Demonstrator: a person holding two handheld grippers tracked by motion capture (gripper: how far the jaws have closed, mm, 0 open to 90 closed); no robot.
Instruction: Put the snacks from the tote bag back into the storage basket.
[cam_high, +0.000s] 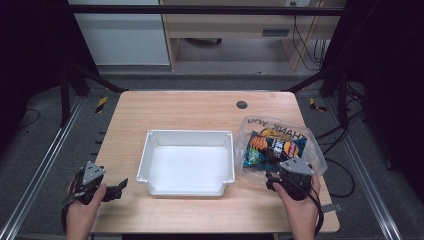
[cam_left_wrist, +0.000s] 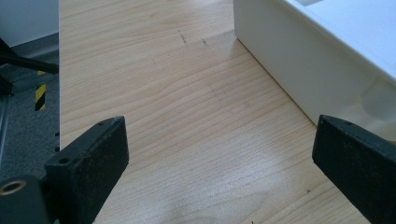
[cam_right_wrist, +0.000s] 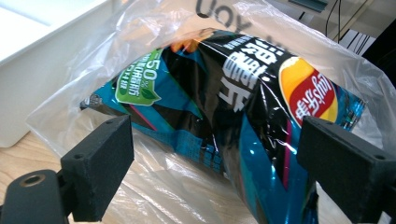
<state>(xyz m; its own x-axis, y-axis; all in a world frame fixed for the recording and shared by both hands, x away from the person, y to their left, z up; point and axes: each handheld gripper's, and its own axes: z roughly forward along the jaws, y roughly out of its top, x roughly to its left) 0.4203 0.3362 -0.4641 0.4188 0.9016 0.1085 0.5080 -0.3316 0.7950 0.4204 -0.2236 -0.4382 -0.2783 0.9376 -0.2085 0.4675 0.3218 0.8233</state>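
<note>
Table (cam_high: 200, 107) – pale wood-grain top, smooth, low sheen w/ a few faint scuffs. Tub (cam_high: 186, 162) – white plastic, smooth, semi-matt. Bag (cam_right_wrist: 154, 42) is thin clear plastic film, crinkly & shiny; snack packet (cam_right_wrist: 243, 107) inside is glossy foil-like wrap. Left gripper (cam_left_wrist: 219, 154) & right gripper (cam_right_wrist: 215, 158): black matt pads, fine-grained.

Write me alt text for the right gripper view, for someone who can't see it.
A glossy black and teal crisp packet lies inside a clear plastic carrier bag, seen close up between the open black jaws of the right hand-held gripper. The bag rests on a pale wooden table, with the wall of a white plastic tray to the left.
</note>
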